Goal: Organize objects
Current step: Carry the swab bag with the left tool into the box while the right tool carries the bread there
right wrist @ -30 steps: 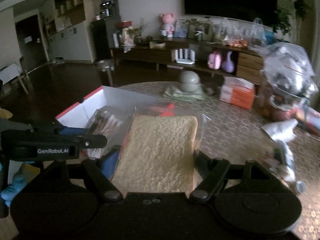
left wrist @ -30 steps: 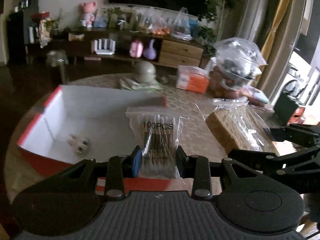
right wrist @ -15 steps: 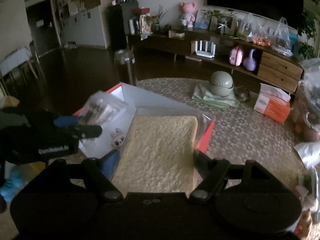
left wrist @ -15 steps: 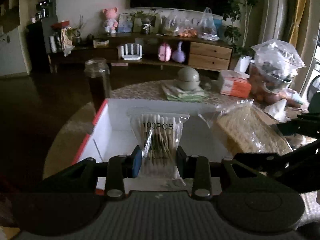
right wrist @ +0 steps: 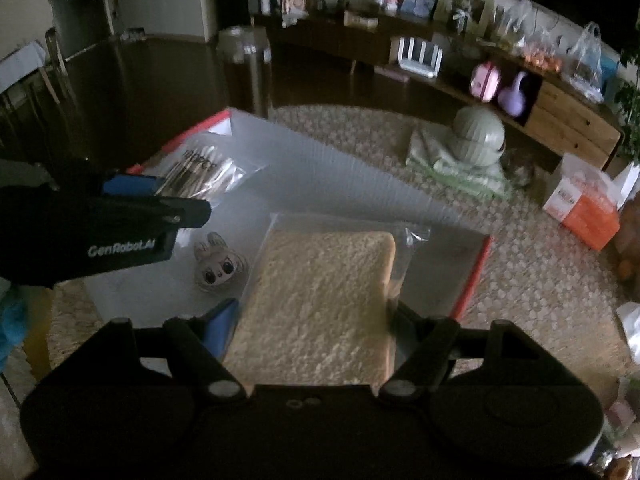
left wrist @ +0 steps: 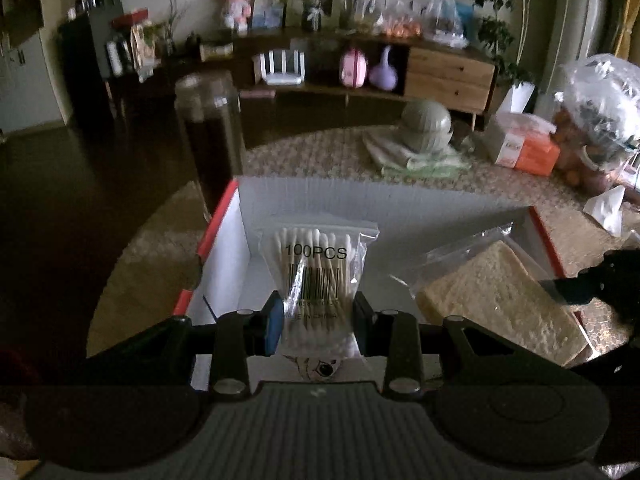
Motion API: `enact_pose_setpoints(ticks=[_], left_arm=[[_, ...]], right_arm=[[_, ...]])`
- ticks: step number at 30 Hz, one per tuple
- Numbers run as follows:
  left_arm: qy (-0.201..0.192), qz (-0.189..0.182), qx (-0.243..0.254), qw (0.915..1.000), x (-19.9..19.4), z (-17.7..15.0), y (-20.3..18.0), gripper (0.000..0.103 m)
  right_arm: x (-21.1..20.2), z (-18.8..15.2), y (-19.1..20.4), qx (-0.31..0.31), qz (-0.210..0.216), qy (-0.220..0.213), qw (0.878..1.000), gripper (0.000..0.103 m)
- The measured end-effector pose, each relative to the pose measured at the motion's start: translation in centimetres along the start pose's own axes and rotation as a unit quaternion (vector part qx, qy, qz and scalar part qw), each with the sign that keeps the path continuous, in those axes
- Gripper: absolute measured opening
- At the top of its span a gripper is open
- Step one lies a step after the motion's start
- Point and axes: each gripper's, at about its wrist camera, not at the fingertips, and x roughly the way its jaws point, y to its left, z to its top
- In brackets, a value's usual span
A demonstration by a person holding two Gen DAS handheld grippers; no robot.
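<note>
Swab bag (left wrist: pixel 318 276), bagged bread (right wrist: pixel 320 300), seemingly over box (right wrist: pixel 472 276)

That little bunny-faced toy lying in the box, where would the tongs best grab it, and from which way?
Likely from straight above, pinching across the toy's round head rather than its thin ears. It lies flat on the floor of the box, so no side offers an edge. Both tongs are full now: the left holds the cotton swab bag, the right the bagged bread.
</note>
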Motion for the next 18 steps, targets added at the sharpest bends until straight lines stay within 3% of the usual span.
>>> enact_pose_setpoints(ticks=[11, 18], left_arm=[[0.067, 0.001, -0.002, 0.9978, 5.3, 0.2, 0.0, 0.034], [0.109, -0.007, -0.005, 0.994, 6.4, 0.7, 0.2, 0.035]], right_arm=[[3.8, 0.3, 1.2, 0.011, 0.009, 0.05, 0.999, 0.078], [4.8, 1.1, 0.8, 0.02, 0.018, 0.085, 0.996, 0.079]])
